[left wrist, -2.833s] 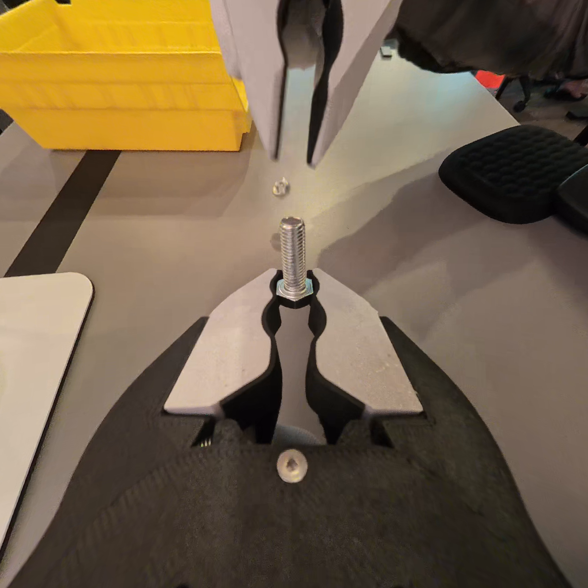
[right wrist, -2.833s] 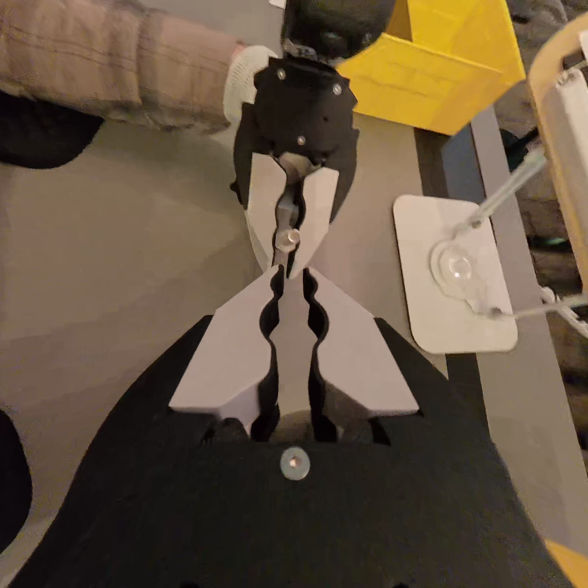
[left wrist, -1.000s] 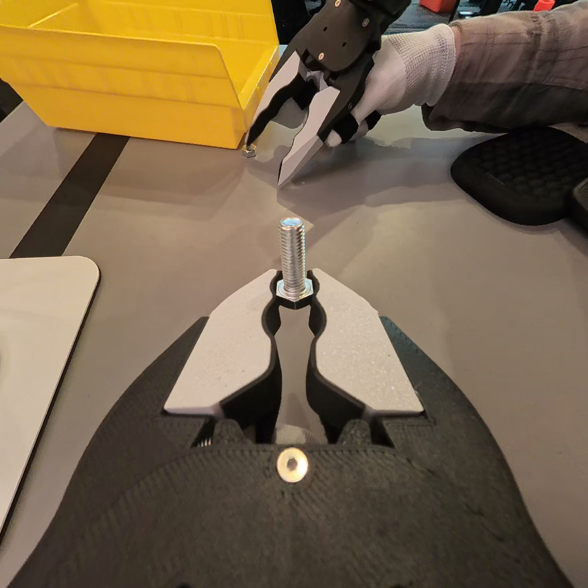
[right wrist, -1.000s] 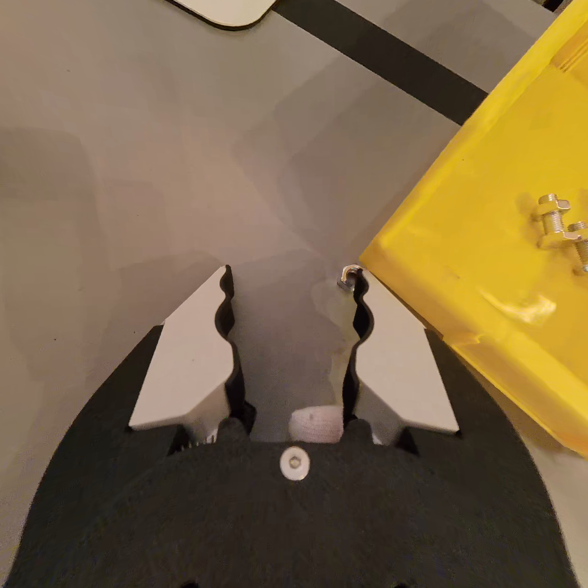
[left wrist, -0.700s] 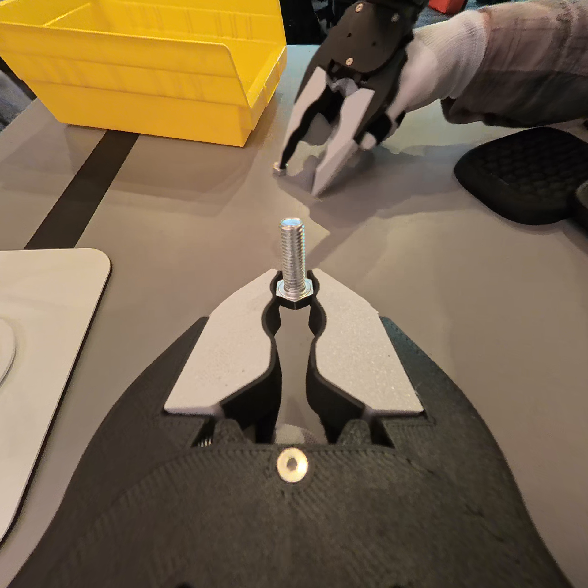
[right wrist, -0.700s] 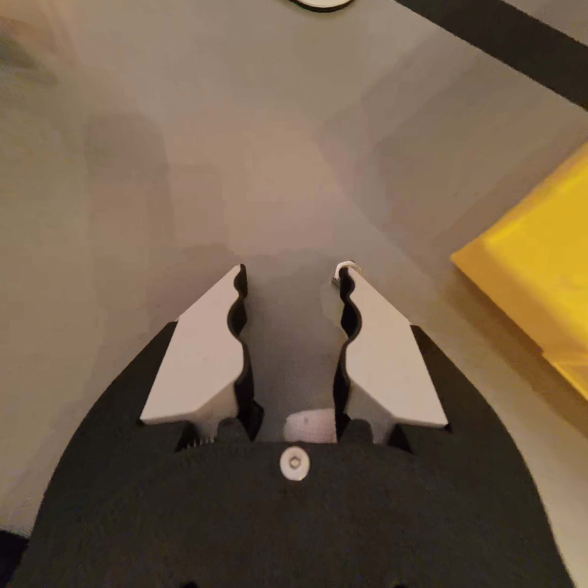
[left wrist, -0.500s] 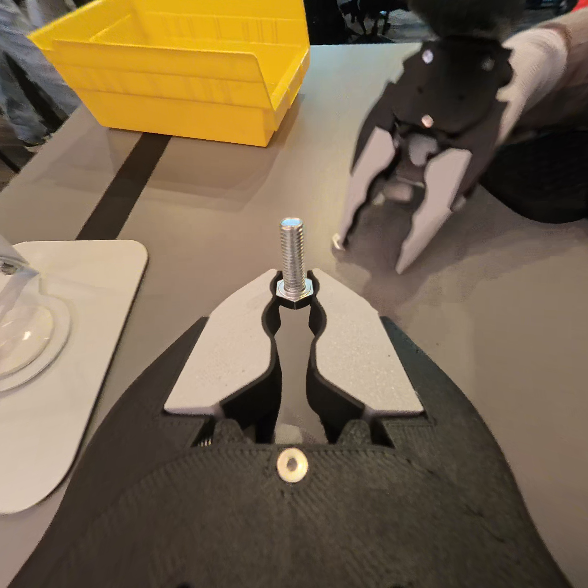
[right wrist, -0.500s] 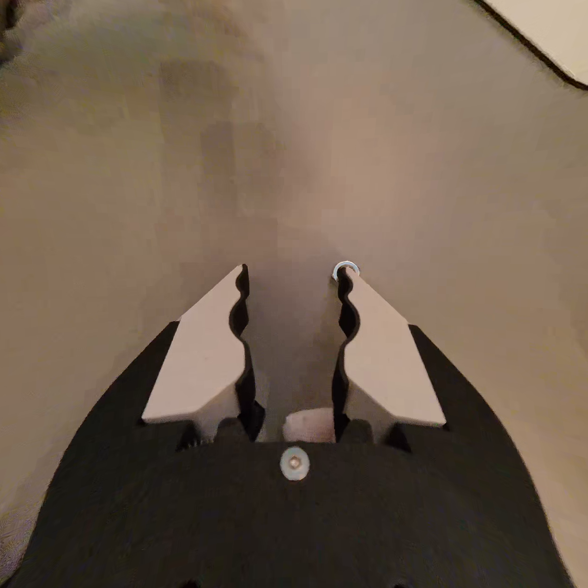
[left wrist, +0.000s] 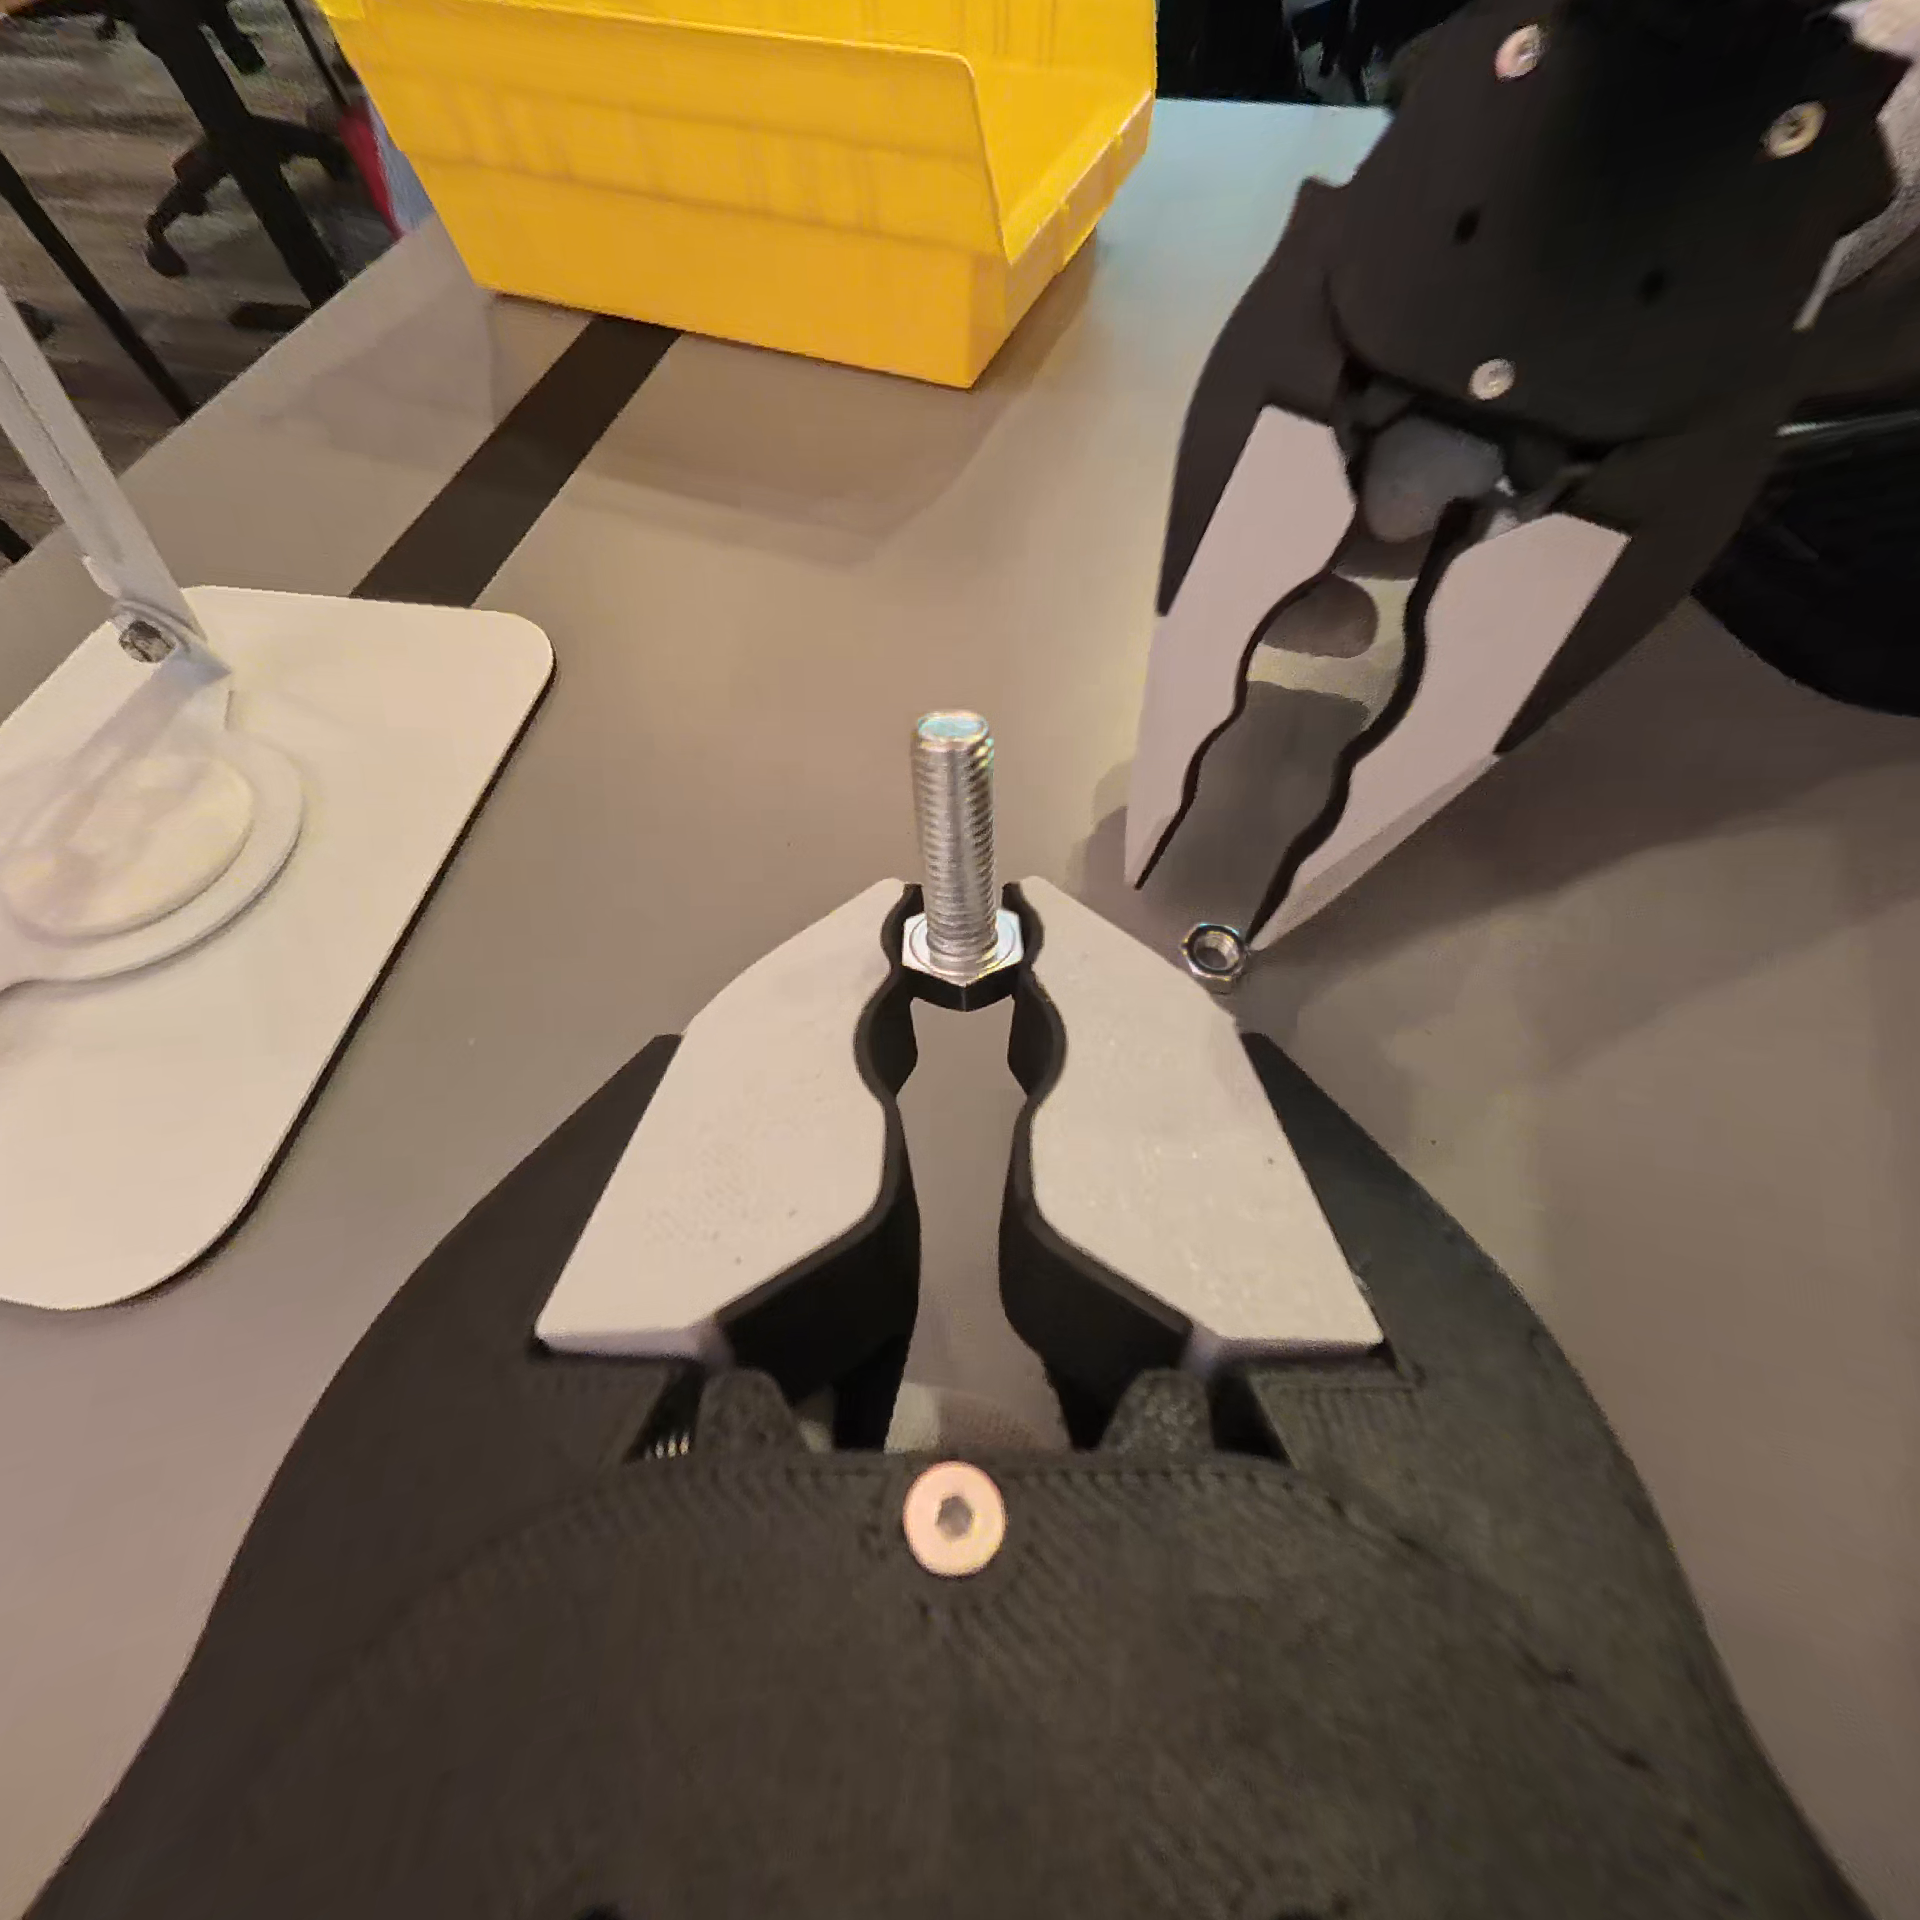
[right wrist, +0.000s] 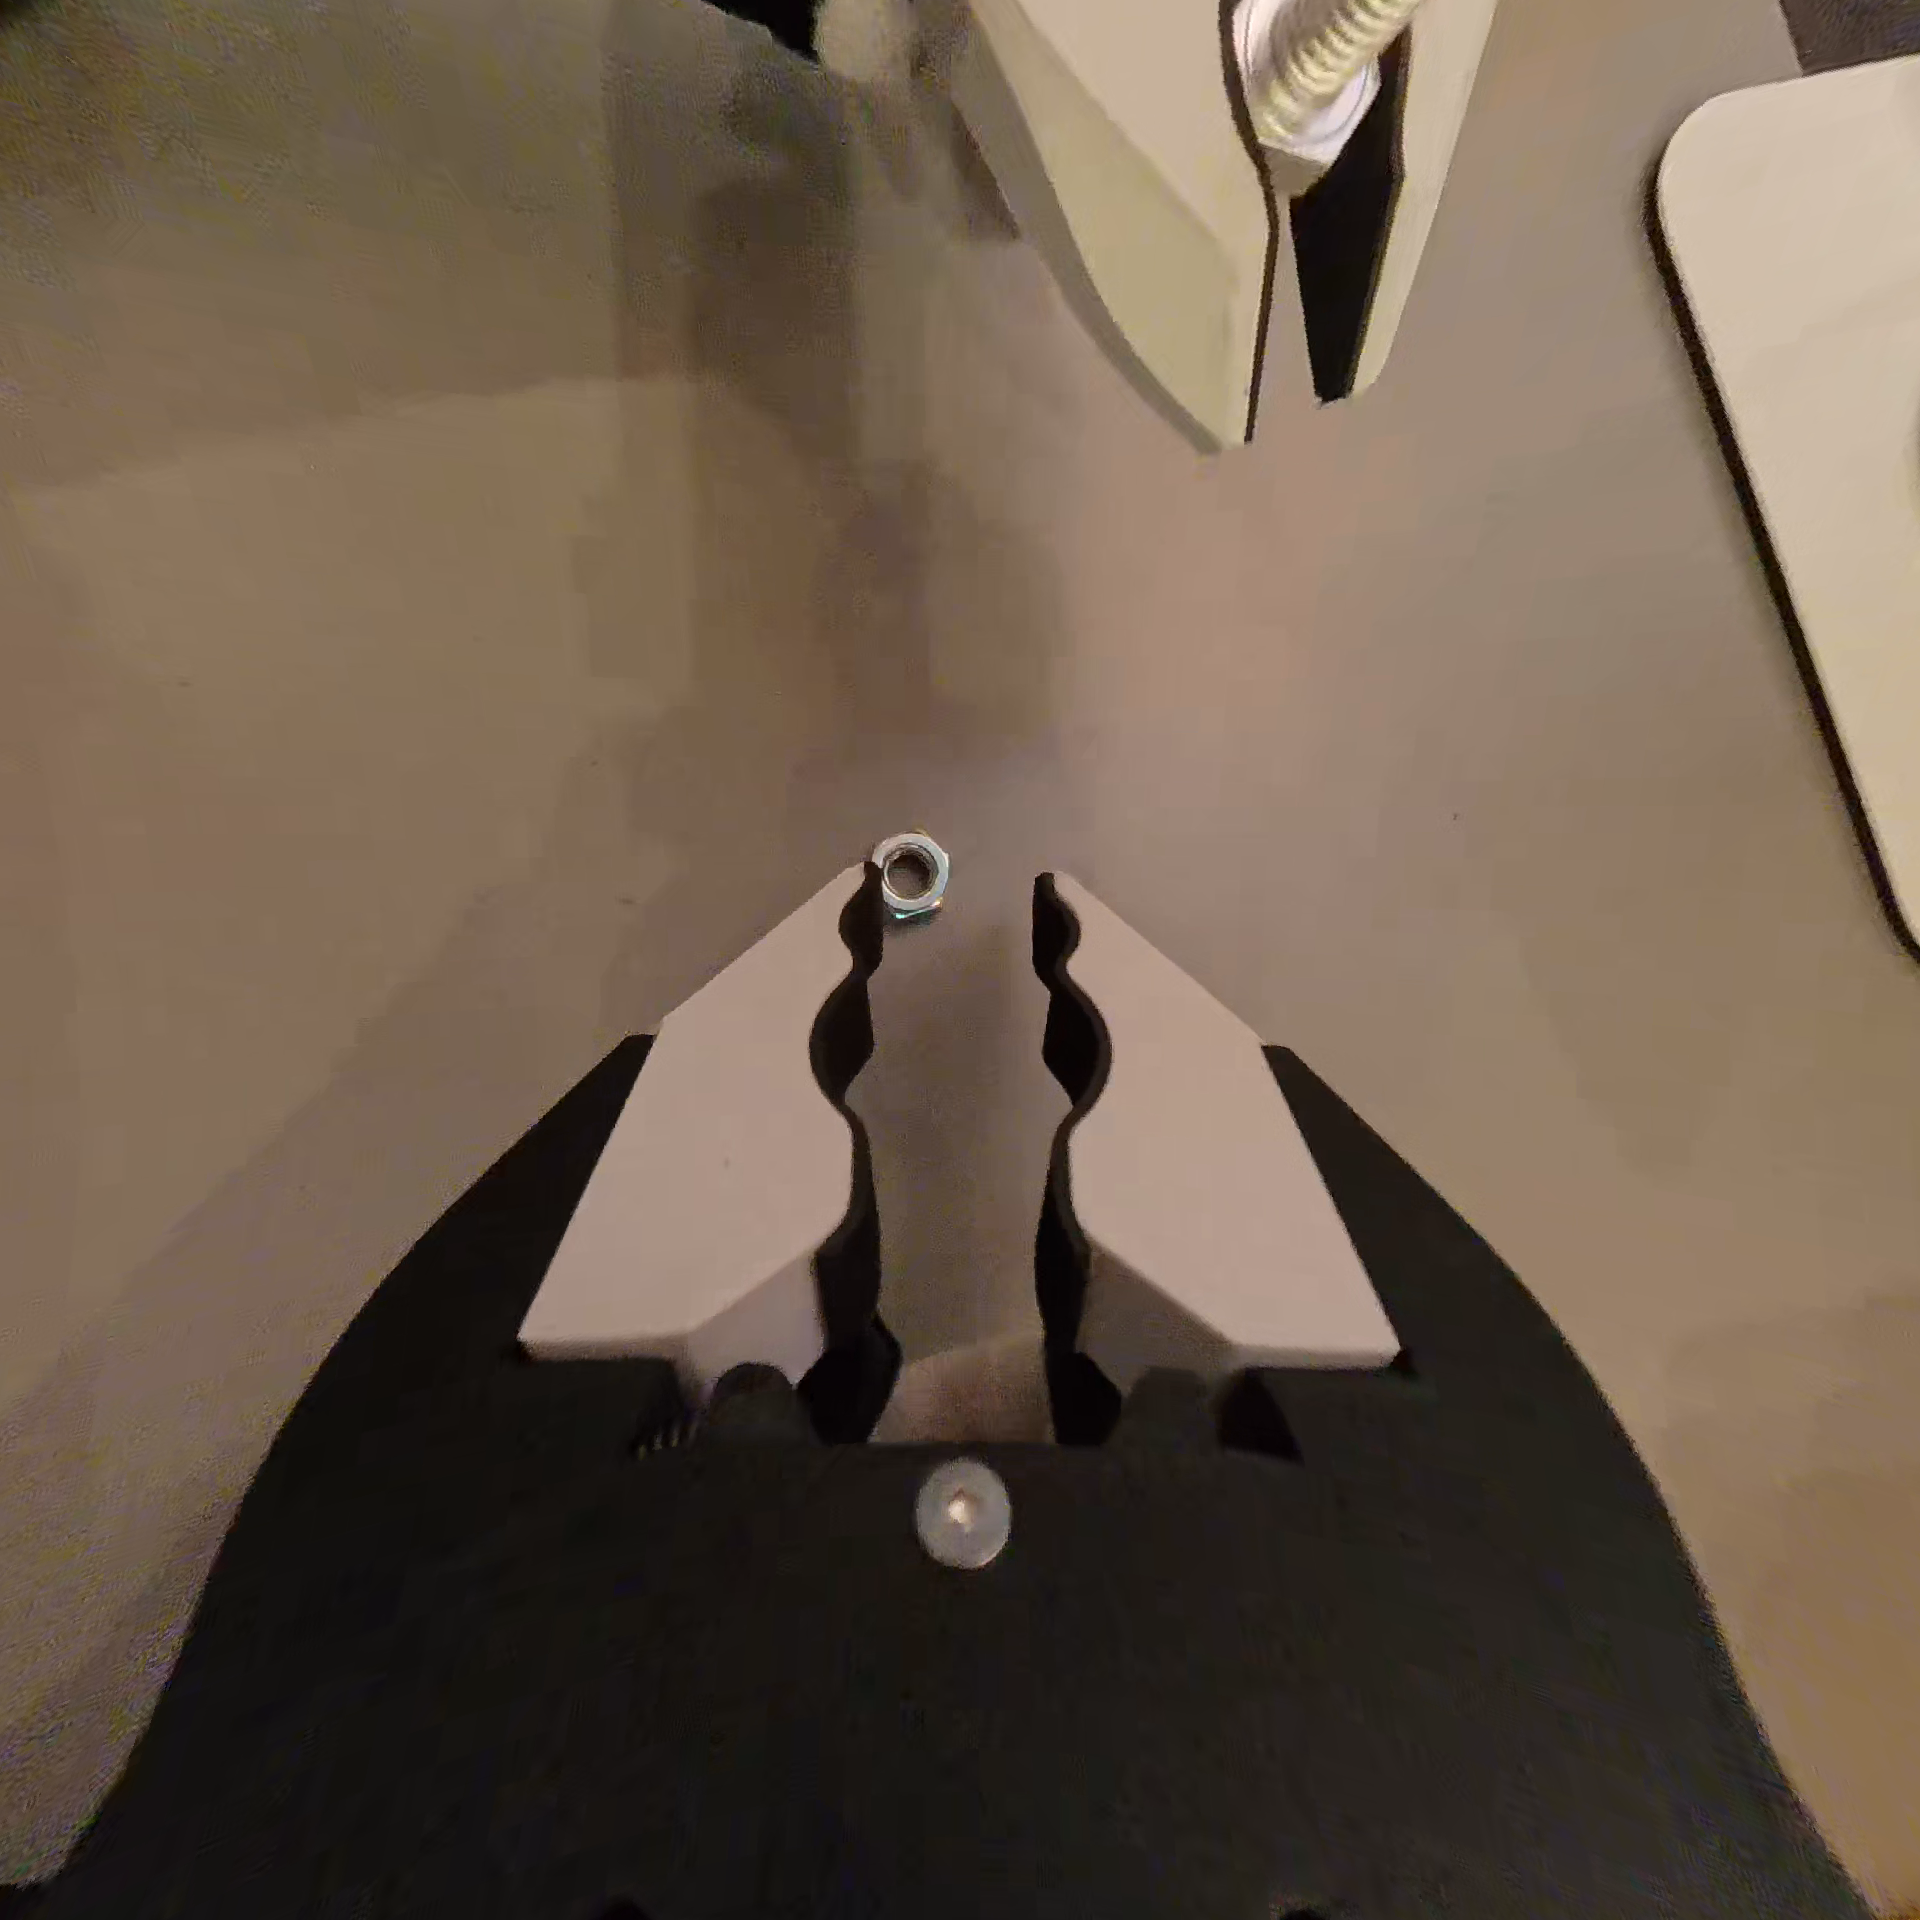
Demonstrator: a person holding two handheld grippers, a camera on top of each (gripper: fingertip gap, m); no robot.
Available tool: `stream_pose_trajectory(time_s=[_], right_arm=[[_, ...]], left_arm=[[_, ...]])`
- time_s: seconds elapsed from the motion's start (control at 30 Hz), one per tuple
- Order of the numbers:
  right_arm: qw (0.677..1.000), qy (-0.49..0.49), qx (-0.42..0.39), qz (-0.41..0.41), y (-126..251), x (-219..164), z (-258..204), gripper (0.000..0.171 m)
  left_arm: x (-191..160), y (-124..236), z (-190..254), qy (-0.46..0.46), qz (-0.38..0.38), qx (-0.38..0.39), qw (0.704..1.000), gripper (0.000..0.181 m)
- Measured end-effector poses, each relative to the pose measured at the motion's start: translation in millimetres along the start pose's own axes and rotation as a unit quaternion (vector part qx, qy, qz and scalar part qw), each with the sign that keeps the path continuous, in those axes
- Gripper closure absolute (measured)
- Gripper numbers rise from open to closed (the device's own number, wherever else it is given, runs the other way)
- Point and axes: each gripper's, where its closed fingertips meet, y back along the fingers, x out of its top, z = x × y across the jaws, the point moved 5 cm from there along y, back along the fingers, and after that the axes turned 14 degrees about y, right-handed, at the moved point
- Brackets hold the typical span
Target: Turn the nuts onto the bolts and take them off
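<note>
My left gripper is shut on the hex head of a silver bolt, which stands upright with its threaded end up. A small silver nut lies flat on the grey table just right of my left fingers. My right gripper is open and empty, tips down at the table. The nut sits at its left fingertip, inside the gap's edge. In the left wrist view the right gripper comes down from the upper right. The left gripper with the bolt shows at the top of the right wrist view.
A yellow bin stands at the back of the table. A white stand base with a clear post lies to the left, and also shows in the right wrist view. A black strip crosses the table. A black pad lies far right. The grippers' ends are close to 9 cm from one another.
My right gripper has dragged the nut from beside the yellow bin across the table to just right of the held bolt and has narrowed. The left gripper still holds the bolt.
</note>
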Motion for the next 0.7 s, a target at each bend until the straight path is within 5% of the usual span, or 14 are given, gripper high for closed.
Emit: stream_pose_trajectory(time_s=[0.47, 0.7], right_arm=[[0.997, -0.07, 0.011, 0.016, -10.0, -4.7, -8.7, 0.156], [0.996, -0.039, -0.007, 0.081, 35.9, 20.9, 16.5, 0.156]], left_arm=[[-2.3, -4.1, 5.7, -0.008, -0.011, -0.003, 1.0, 0.167], [-0.3, -7.5, 10.8, -0.014, -0.001, -0.011, 1.0, 0.167]])
